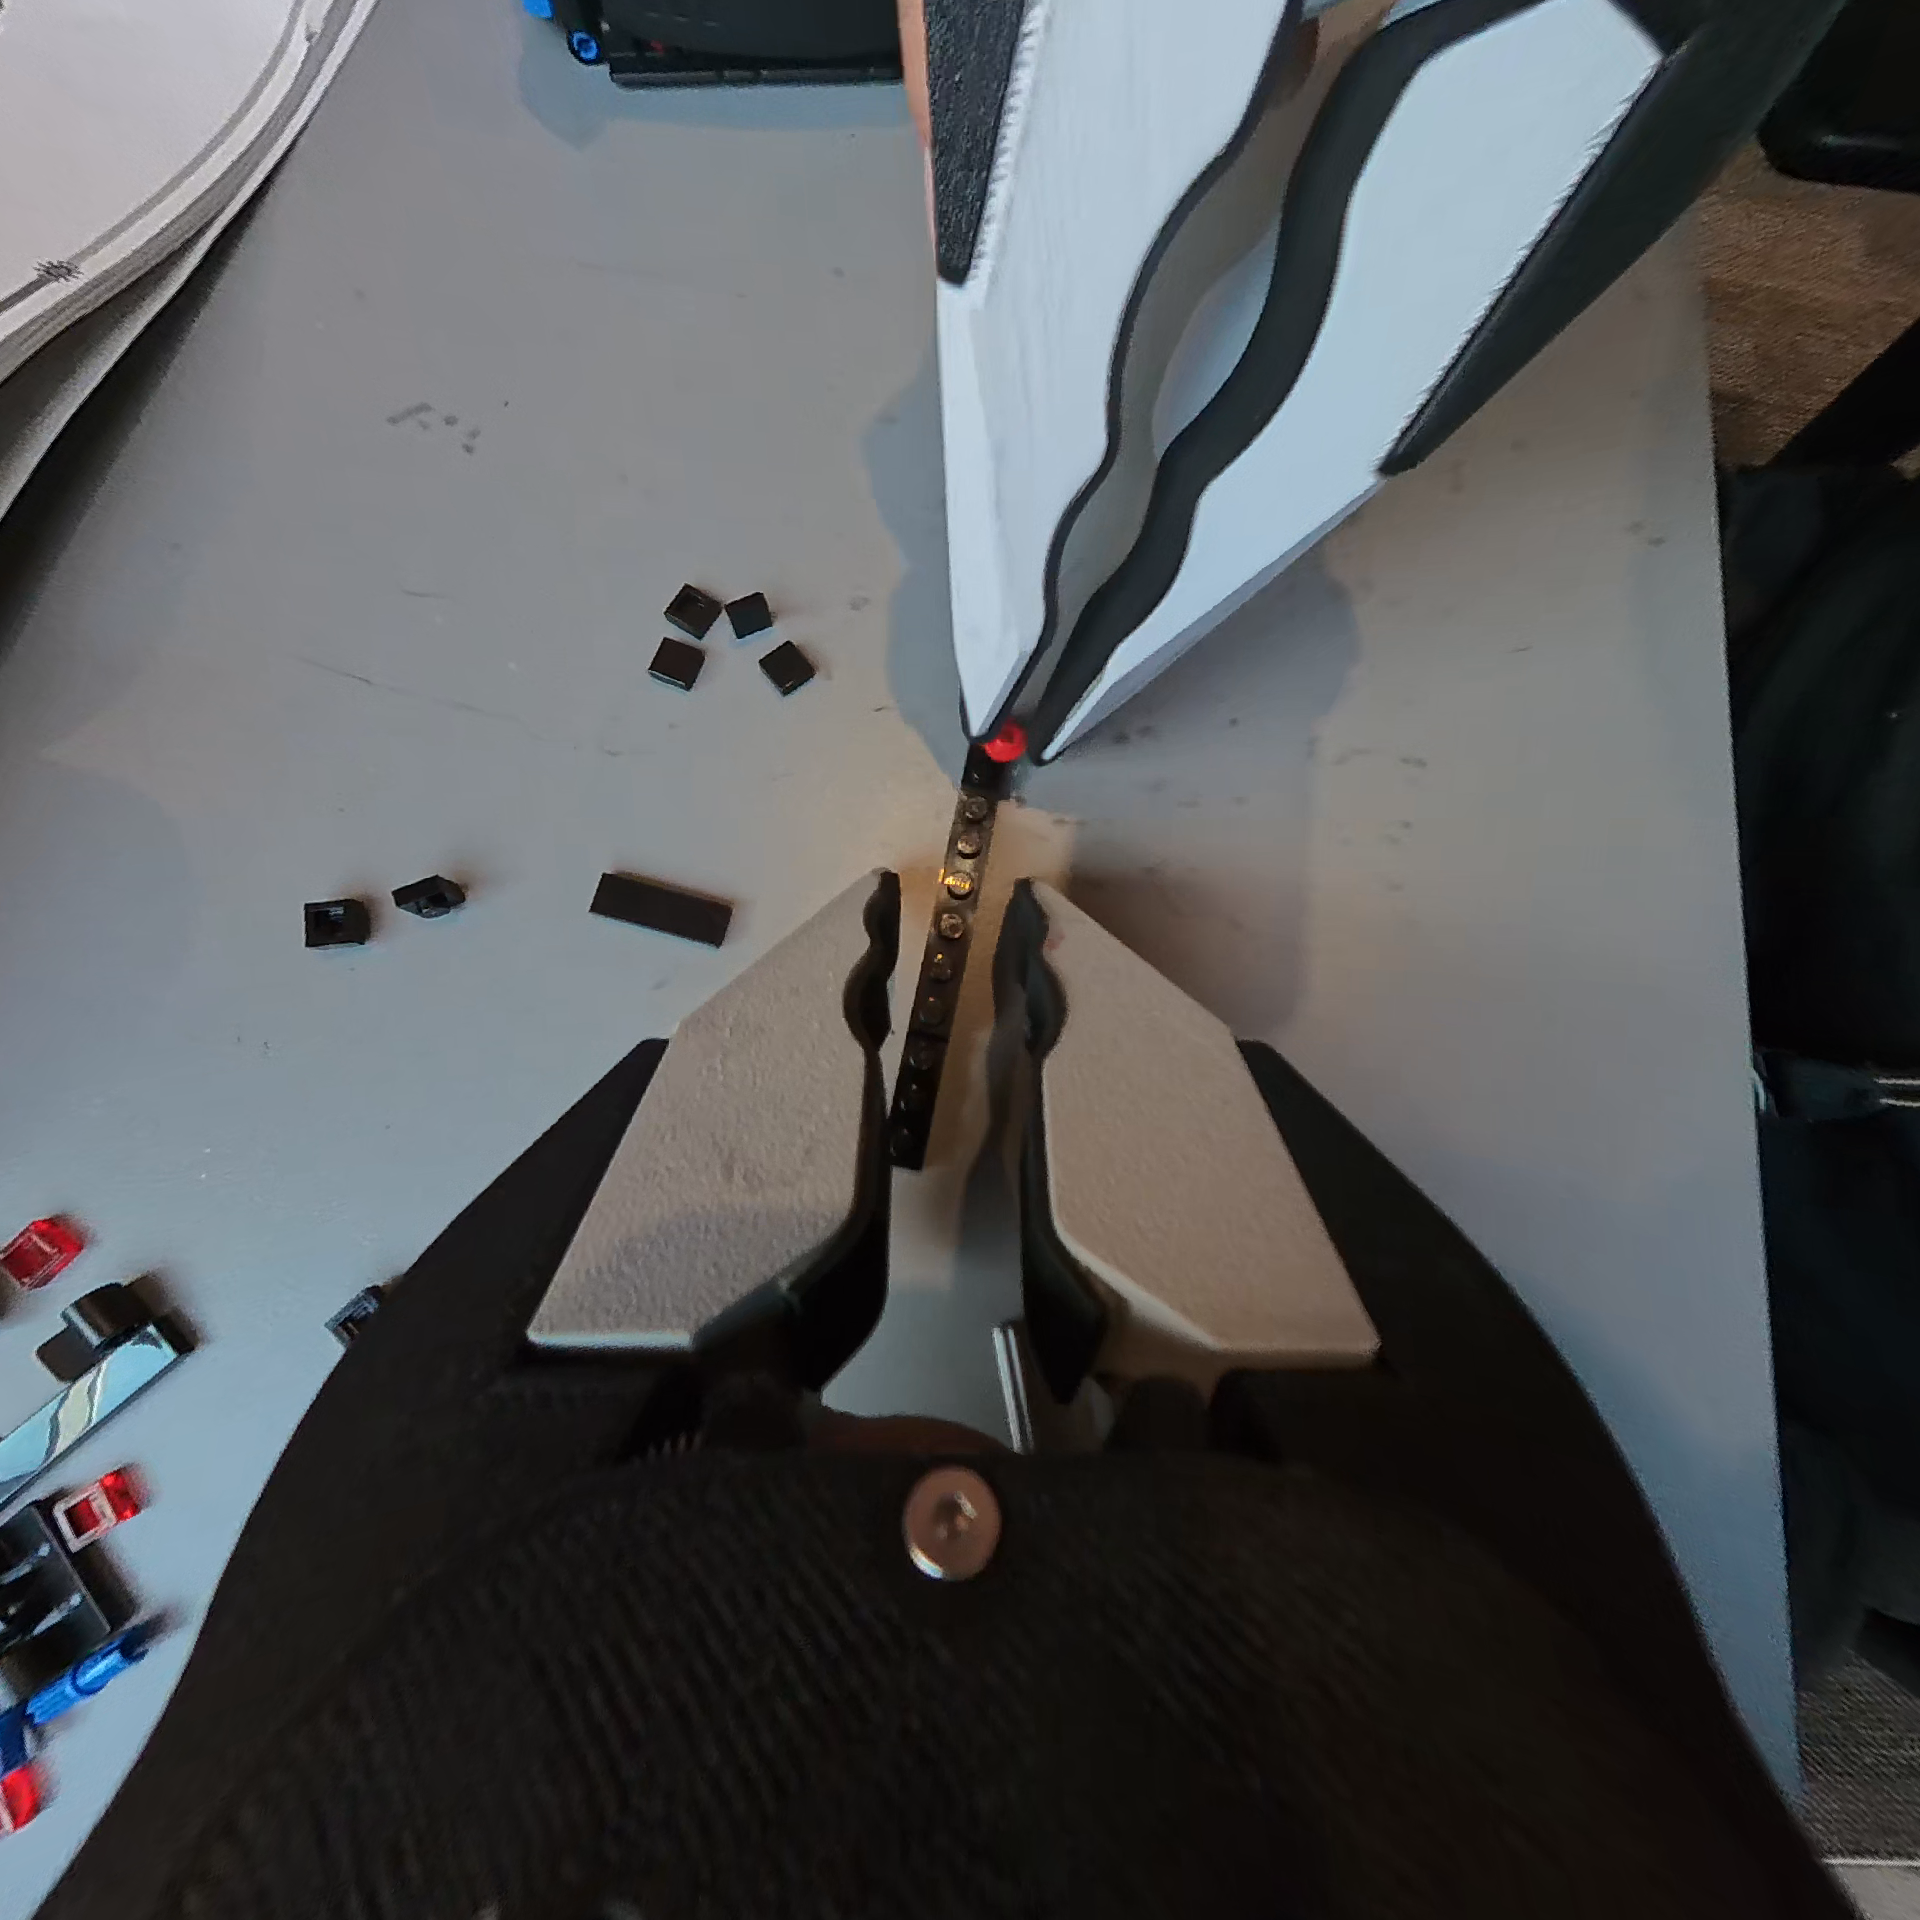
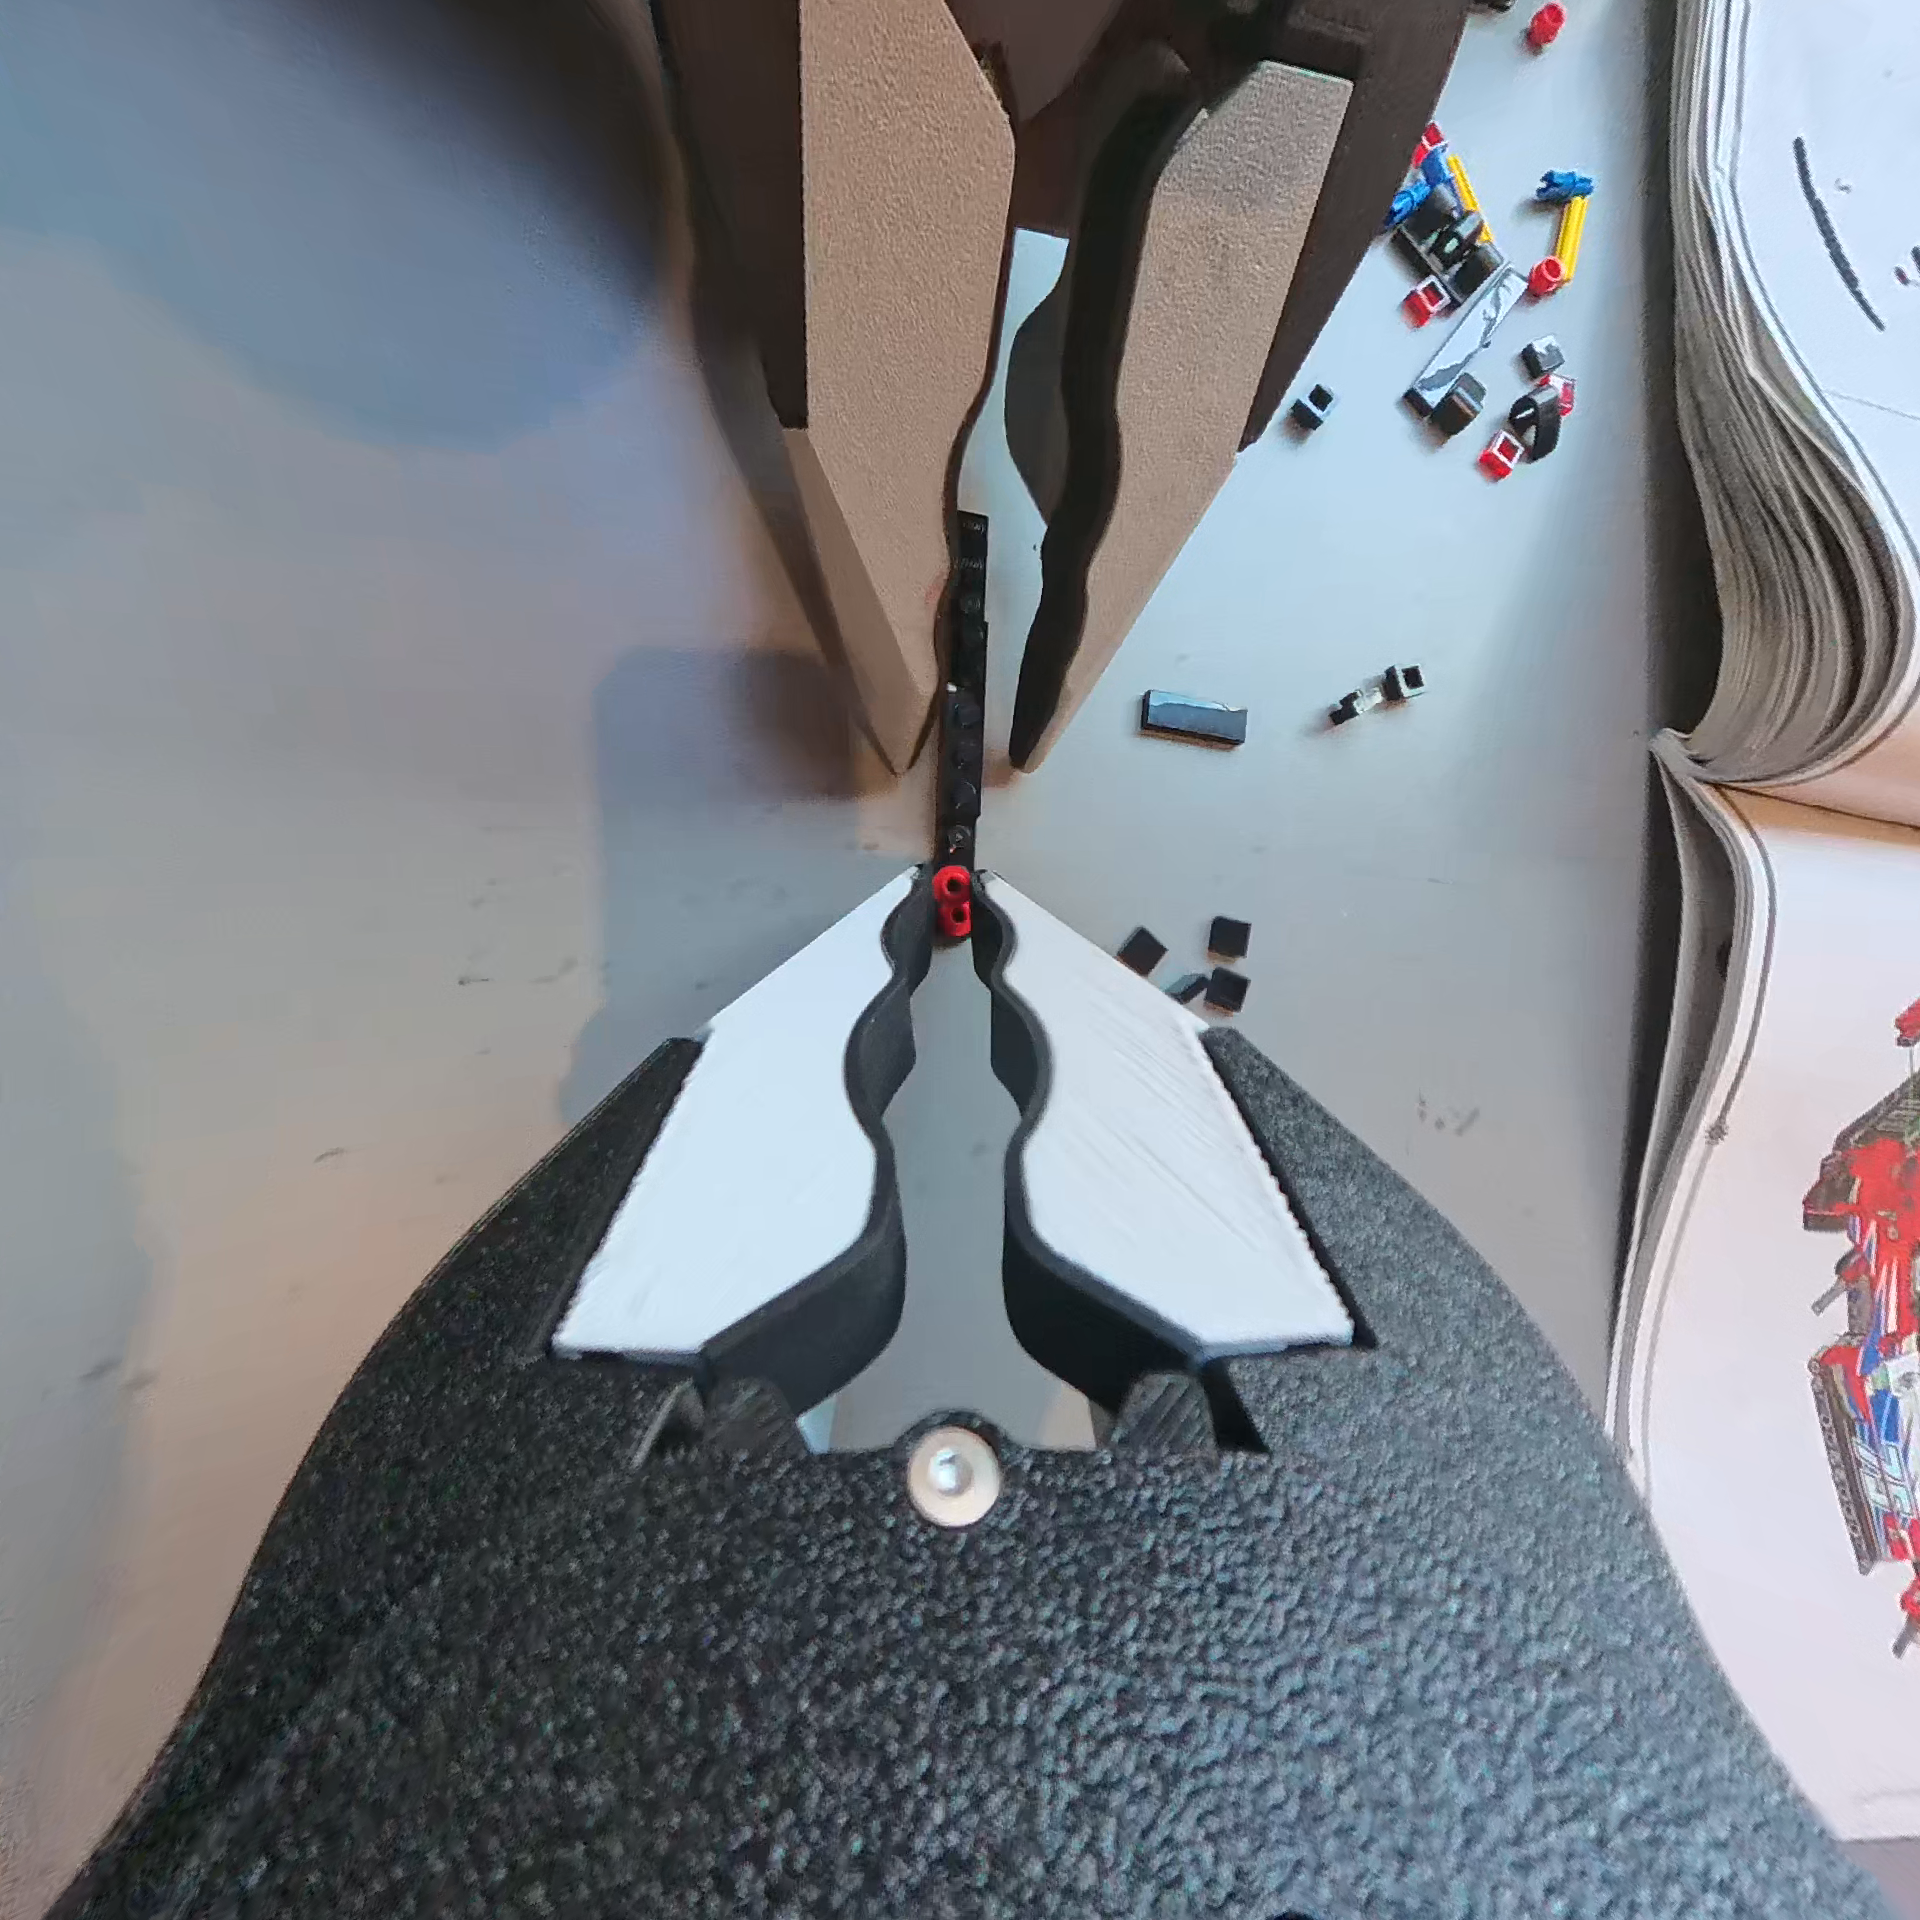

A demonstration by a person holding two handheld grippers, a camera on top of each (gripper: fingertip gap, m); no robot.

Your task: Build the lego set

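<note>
A long black studded plate (image 1: 940, 966) lies lengthwise between the fingers of my left gripper (image 1: 954, 888). The jaws stand a little apart: one pad touches the plate's side, and a gap shows on the other side. My right gripper (image 2: 951, 883) comes from the opposite side and is shut on a small red piece (image 2: 951, 899). It holds the piece at the plate's far end (image 2: 958, 821). In the left wrist view the red piece (image 1: 1005, 743) sits pinched at the right gripper's (image 1: 1003, 746) tips. The left gripper (image 2: 961, 764) shows at the top of the right wrist view.
Several small black tiles (image 1: 732, 639) and a longer black tile (image 1: 660, 907) lie left of the plate on the grey table (image 1: 468, 312). A pile of red, blue and black parts (image 1: 73, 1507) is at the lower left. Instruction booklets (image 2: 1818, 416) lie alongside. The table edge (image 1: 1745, 935) runs at the right. Less than 4 cm separates the two grippers' tips. Between my left fingertips and the longer black tile (image 1: 660, 907) there is roughly 4 cm. My right wrist view (image 2: 1197, 721) looks at it from another angle.
</note>
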